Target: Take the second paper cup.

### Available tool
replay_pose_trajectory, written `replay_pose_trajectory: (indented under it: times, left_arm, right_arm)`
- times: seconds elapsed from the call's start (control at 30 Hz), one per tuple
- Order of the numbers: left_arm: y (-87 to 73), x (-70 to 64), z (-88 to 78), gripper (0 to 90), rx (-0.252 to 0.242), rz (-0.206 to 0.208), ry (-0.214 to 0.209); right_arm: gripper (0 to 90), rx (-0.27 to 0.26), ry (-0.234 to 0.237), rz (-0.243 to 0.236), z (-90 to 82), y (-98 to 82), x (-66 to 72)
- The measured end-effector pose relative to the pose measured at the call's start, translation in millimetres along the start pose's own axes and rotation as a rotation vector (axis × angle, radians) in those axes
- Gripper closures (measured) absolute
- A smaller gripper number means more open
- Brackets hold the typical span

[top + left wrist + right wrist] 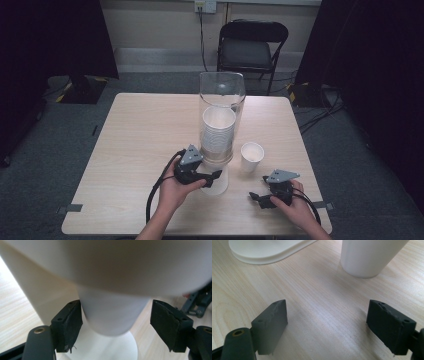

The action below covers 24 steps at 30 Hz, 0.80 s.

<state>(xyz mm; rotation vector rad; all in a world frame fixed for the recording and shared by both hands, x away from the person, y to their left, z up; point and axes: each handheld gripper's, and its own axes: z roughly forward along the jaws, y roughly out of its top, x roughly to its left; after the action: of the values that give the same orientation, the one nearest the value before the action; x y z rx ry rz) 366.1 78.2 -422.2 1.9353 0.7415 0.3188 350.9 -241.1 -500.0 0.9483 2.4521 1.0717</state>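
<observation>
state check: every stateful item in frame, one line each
cup dispenser: upright, holding a stack of cups
bottom cup: poking out under the dispenser, between open jaws, not gripped
loose cup: upright on the table, empty
left gripper: open, around the bottom cup
right gripper: open, holding nothing
folding chair: unfolded, unoccupied

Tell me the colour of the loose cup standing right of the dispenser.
White, inside and out; the loose cup shows best in the high view, on the table beside the dispenser.
</observation>
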Motion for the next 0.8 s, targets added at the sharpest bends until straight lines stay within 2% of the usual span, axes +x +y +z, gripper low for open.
replay_pose_trajectory:
  times: [0.03,0.1,0.2,0.23,0.3,0.33,0.4,0.47,0.57,0.8]
  left_arm:
    - [0.2,-0.2,1.7,25.6,-0.009,0.000,0.004]
    - [0.4,-0.8,4.4,24.7,-0.015,0.026,0.023]
    - [-1.1,-2.4,8.9,24.2,-0.051,0.011,0.034]
    - [-2.2,-2.5,10.7,25.3,-0.076,0.010,0.040]
    - [-3.9,-2.0,12.1,30.4,-0.085,0.034,0.055]
    - [-5.2,-2.2,13.4,30.8,-0.097,0.026,0.054]
    - [-7.7,-2.2,15.2,32.2,-0.107,0.038,0.065]
    - [-12.1,-3.2,17.9,34.1,-0.124,0.023,0.070]
    - [-13.3,-2.7,17.3,35.9,-0.122,0.041,0.072]
    - [-15.1,-2.2,16.8,37.3,-0.124,0.054,0.074]
  right_arm:
    - [16.7,0.000,0.000,-0.001,0.0,0.0,-0.1]
    - [16.7,0.000,0.000,-0.001,0.0,0.0,-0.1]
    - [16.7,0.000,0.000,-0.001,0.0,0.0,-0.1]
    - [16.6,0.000,0.000,-0.002,0.1,0.0,-0.1]
    - [16.6,0.000,0.001,-0.001,0.1,0.1,-0.1]
    - [16.6,0.000,0.001,-0.001,0.1,0.1,-0.1]
    - [16.6,0.000,0.001,-0.001,0.1,0.0,-0.1]
    - [16.6,0.000,0.001,-0.002,0.1,0.1,-0.1]
    - [16.6,0.000,0.001,-0.002,0.1,0.0,-0.1]
    - [16.6,0.000,0.001,-0.001,0.1,0.0,-0.1]
